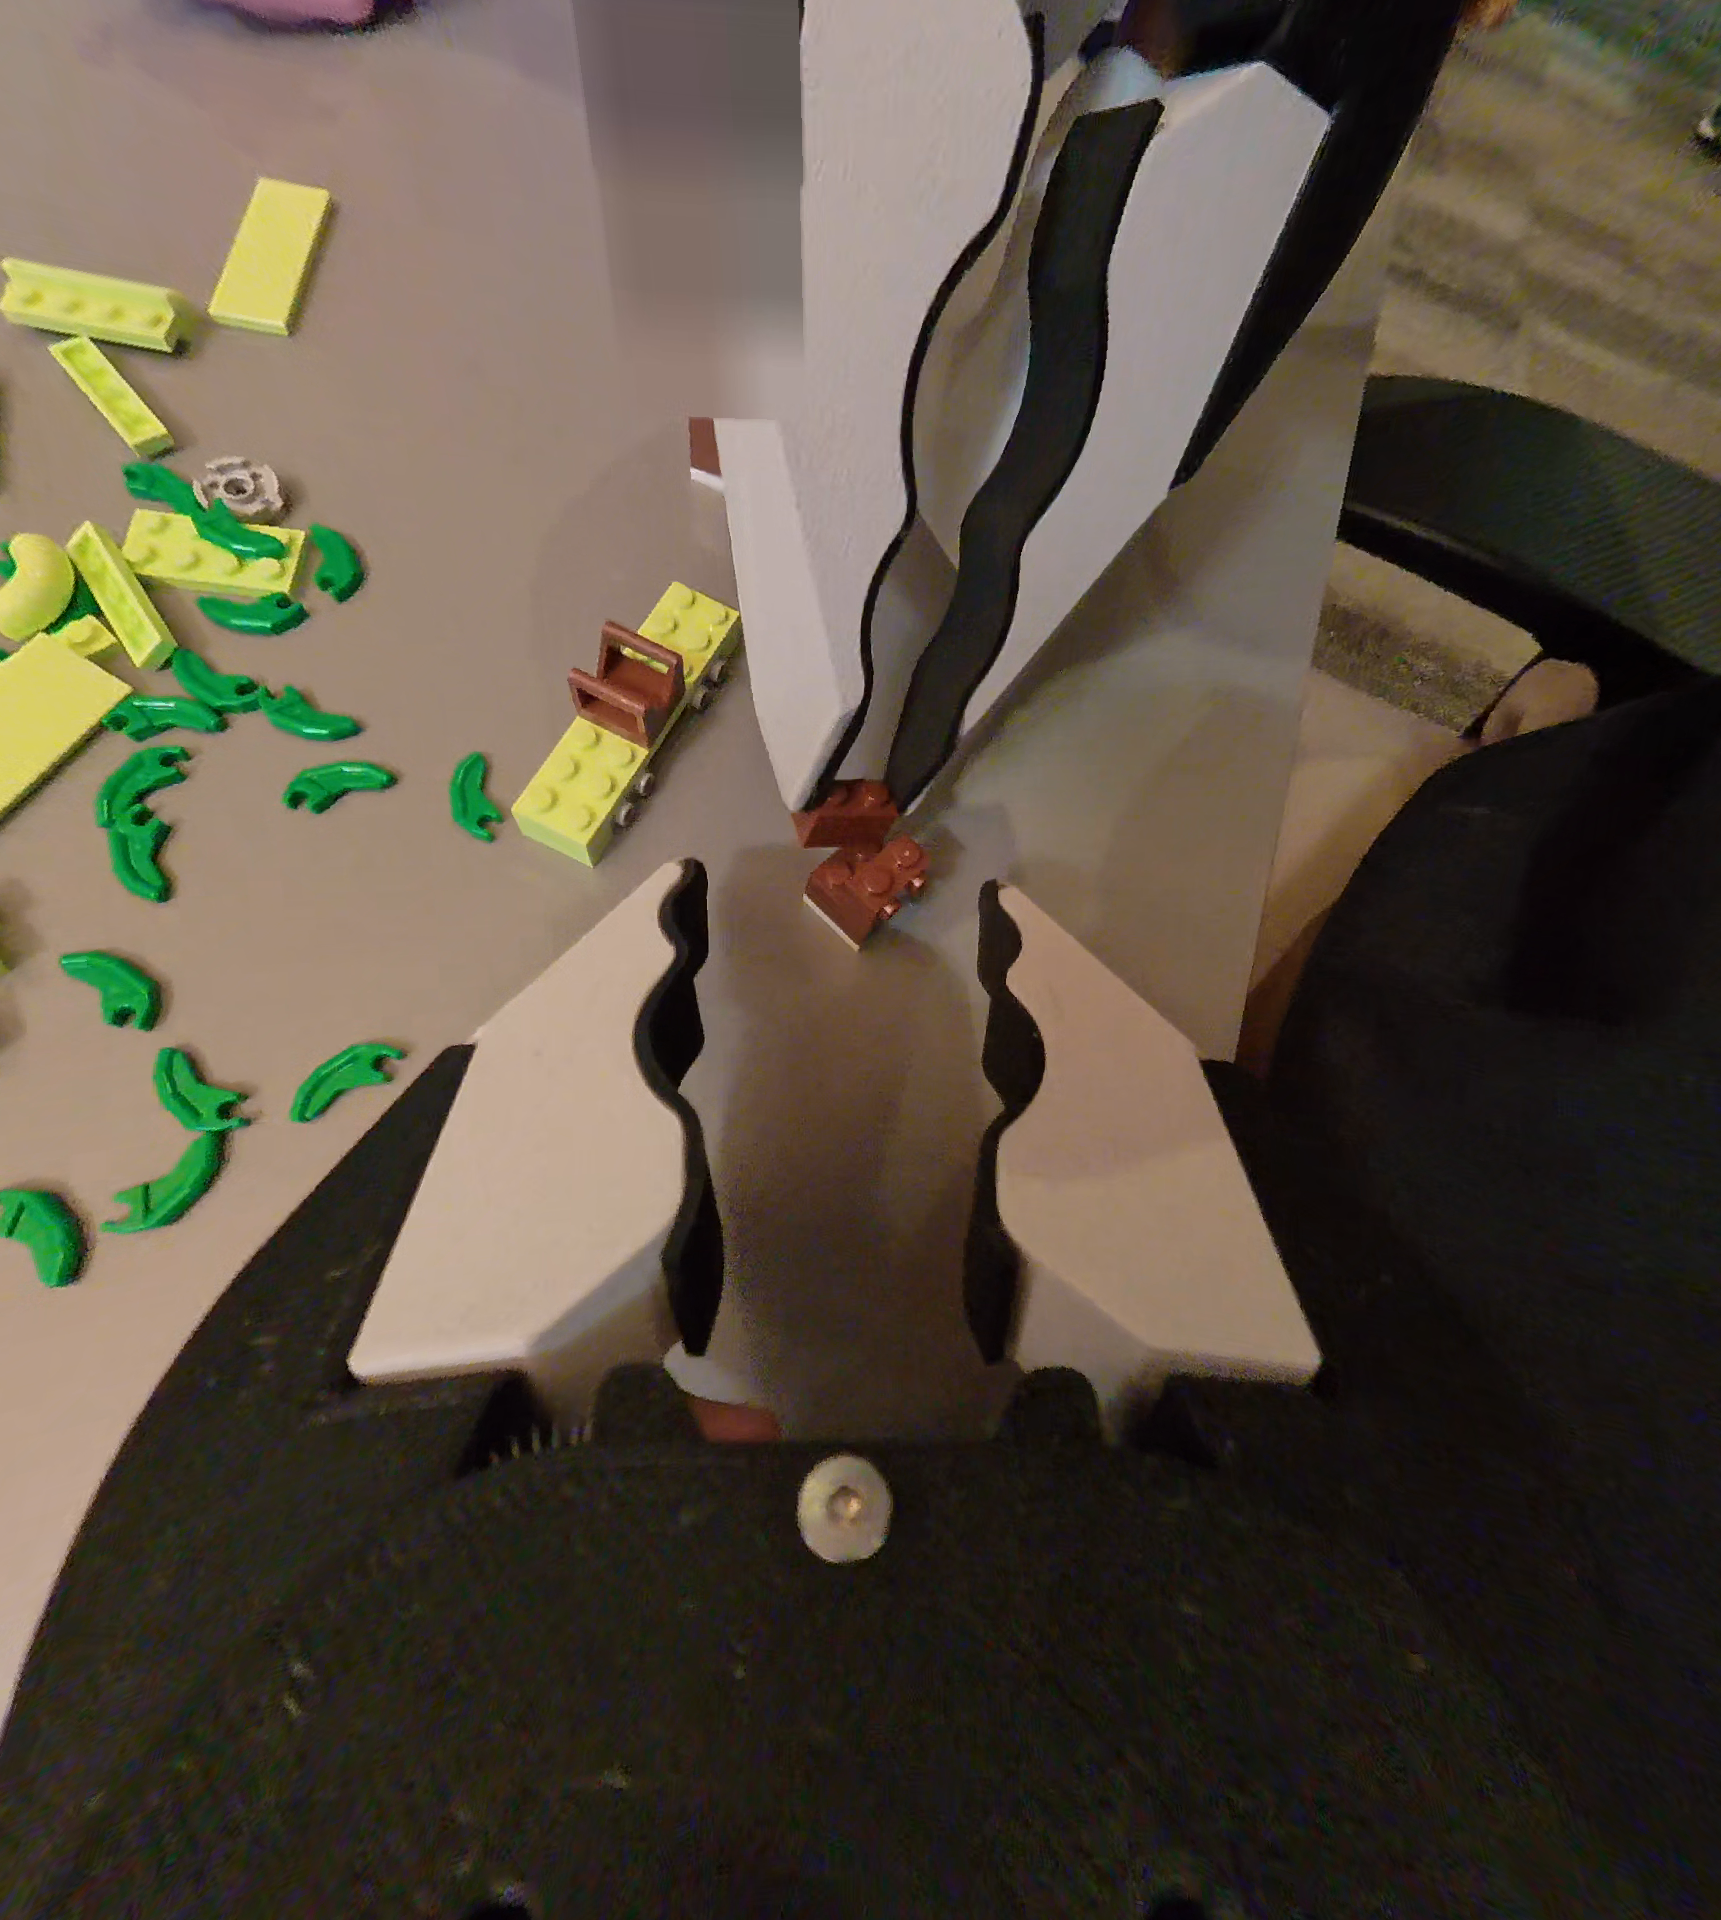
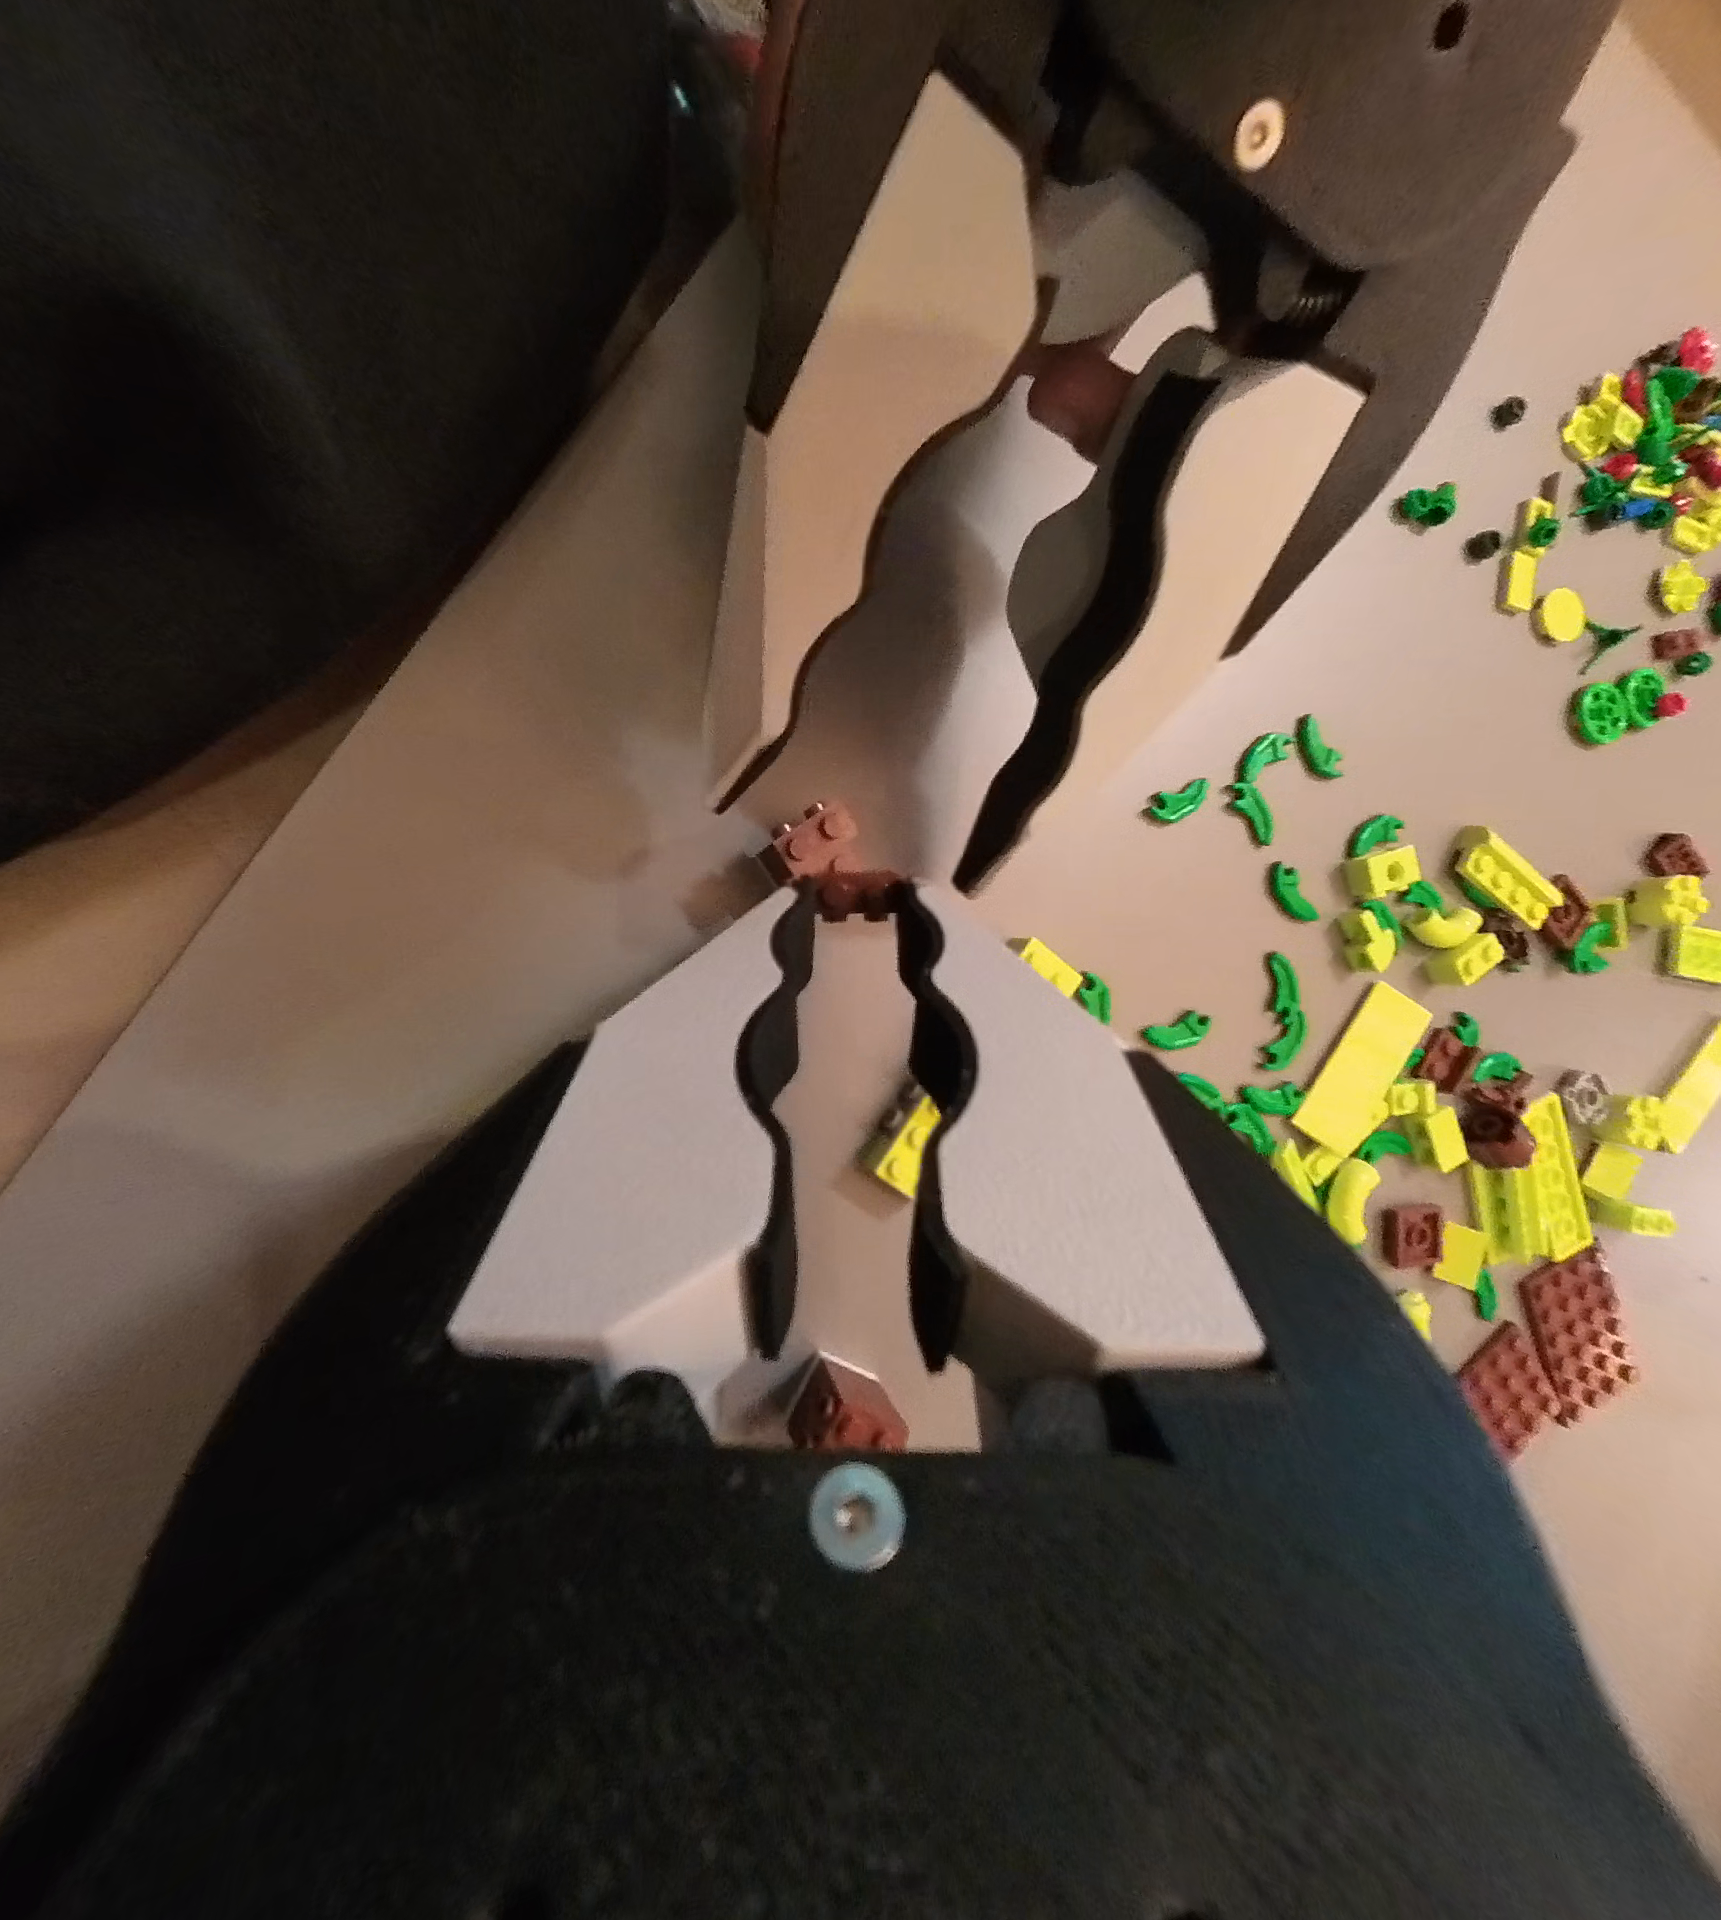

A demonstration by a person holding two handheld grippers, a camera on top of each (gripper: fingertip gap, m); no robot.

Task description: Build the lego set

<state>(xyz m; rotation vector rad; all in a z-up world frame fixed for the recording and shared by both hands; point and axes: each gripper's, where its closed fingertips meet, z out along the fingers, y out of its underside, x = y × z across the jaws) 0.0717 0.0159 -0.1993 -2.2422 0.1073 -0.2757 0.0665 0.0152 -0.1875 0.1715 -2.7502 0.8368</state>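
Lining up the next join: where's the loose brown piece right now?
The loose brown piece lies on the table, just beyond the open left gripper, beside the brown brick pinched by the right gripper.

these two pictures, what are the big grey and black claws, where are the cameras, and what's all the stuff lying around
Each picture comes from a camera mounted on a hand-held two-finger tool, looking along its fingers. In the left view, the left tool is open, and the right tool reaches in from above, pinching a small brown studded brick. A second small brown brick lies just below on the pale grey table. Scattered lime-green bricks and curved dark-green leaf pieces wait nearby.
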